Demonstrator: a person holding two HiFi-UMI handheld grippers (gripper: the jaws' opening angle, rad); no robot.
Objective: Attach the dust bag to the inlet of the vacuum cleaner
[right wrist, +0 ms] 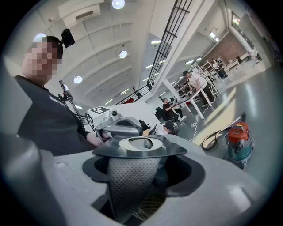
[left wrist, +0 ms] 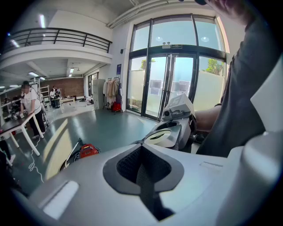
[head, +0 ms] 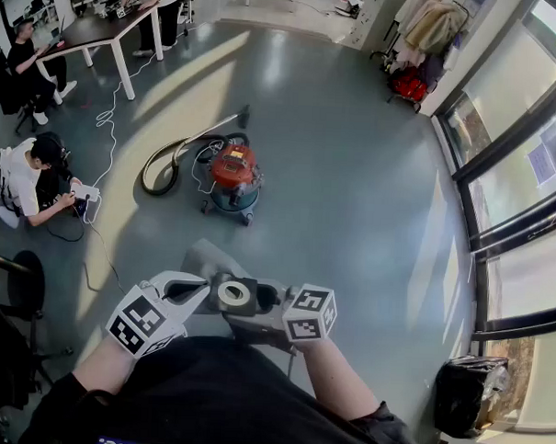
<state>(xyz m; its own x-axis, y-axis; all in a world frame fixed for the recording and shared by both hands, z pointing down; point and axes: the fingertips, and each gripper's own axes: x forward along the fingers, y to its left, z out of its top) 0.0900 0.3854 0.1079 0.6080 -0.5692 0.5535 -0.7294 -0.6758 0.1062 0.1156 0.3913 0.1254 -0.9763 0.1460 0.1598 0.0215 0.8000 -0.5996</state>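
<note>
The right gripper [right wrist: 142,174] has its jaws spread wide around the neck of the bag [right wrist: 130,185]. The grey cloth fills the gap and the pads hug it. The bag's flat ring [right wrist: 140,145] sits on top of the jaws. The left gripper [left wrist: 143,172] has its jaws pressed together. Its tip is just beside the ring, but I cannot tell if it pinches a bit of cloth.

Both grippers hold close to the person's body, up off the ground. So the bag is only being carried. I think the step now is bringing it over to the vacuum [head: 234,176], which stands well apart from it. Its lid looks shut and I cannot see the inlet from here. Next, the person likely has to walk closer, find the inlet, and turn the ring to face it.

The vacuum sits on a smooth grey floor [head: 354,174] with its hose [head: 166,161] curled beside it. The room is big and bright, with tall windows [head: 525,135] on one side. People sit by a table [head: 95,29] far off.
</note>
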